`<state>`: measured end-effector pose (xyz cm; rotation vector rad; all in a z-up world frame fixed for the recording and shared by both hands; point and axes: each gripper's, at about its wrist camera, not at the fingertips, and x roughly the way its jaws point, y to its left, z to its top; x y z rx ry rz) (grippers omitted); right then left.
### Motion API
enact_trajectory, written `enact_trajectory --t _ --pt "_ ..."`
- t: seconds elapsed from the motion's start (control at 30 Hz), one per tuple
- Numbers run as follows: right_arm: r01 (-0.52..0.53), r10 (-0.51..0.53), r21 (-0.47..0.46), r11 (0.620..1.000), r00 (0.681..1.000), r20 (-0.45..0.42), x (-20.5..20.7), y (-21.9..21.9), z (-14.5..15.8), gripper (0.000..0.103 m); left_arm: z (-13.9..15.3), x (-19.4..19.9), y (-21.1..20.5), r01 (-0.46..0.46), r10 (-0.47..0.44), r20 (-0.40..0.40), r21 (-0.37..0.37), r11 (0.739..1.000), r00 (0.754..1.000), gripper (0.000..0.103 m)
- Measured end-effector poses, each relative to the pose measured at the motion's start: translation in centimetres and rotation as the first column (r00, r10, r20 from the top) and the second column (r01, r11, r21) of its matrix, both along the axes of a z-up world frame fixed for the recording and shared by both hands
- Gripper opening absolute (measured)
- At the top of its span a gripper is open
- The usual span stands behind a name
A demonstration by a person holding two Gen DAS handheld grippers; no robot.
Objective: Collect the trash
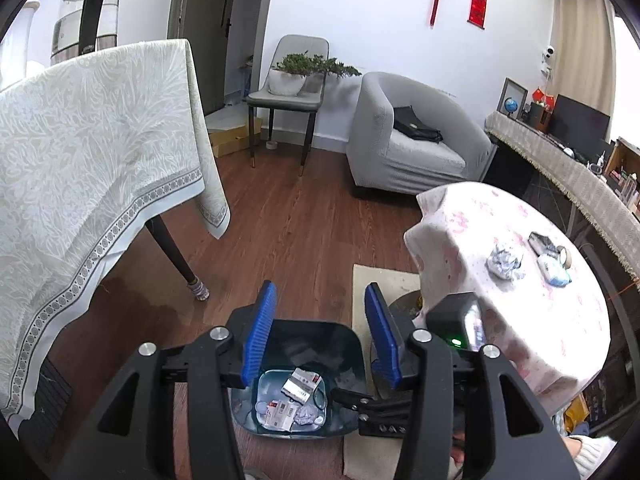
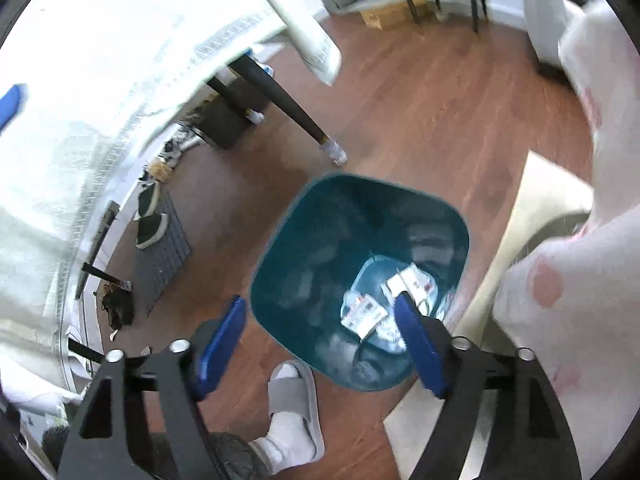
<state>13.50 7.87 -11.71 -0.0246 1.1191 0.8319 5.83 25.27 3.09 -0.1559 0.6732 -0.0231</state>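
Hovering over the teal bin (image 2: 320, 280) – left gripper (image 1: 320, 308) and right gripper (image 2: 320, 320) both spread apart

Both grippers held low, jaws apart, nothing in either.

The left gripper (image 1: 320, 320) points forward and down, its blue fingers (image 1: 262, 332) spread wide with empty space between. The right gripper (image 2: 320, 340) tilts steeply downward, its blue fingers (image 2: 420, 344) equally parted; that view is blurred, so it is probably in motion. Below it stands the person's foot (image 2: 294, 412) in a white sock and grey slipper.
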Motion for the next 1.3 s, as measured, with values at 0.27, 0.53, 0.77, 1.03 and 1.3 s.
enact_trajectory --t 0.27,0.53,0.77,1.03,1.3 --pt "-0.087 0.078 0.038 0.995 0.979 0.187 -2.5 -1.7 6.2 0.06 2.9 -0.3 -1.6 0.012 -0.01 0.094 -0.015 1.0 0.995 0.069" --pt "-0.058 0.04 0.048 0.997 0.949 0.314 -3.1 -6.4 10.9 0.058 3.8 0.7 -4.6 0.042 -0.038 0.13 -0.025 0.999 0.991 0.078" --pt "0.033 -0.058 0.076 0.997 0.933 0.355 -1.8 -12.0 12.6 0.058 3.7 1.8 -8.2 0.087 -0.086 0.134 0.002 0.996 0.987 0.082" --pt "0.126 -0.156 0.104 0.987 0.914 0.375 -1.4 -17.5 13.1 0.058 2.6 3.5 -12.5 0.148 -0.15 0.109 0.029 0.989 0.983 0.084" --pt "0.241 -0.269 0.122 0.963 0.878 0.395 -0.4 -23.2 13.6 0.058 0.6 5.0 -16.6 0.221 -0.225 0.061 0.069 0.973 0.972 0.084"
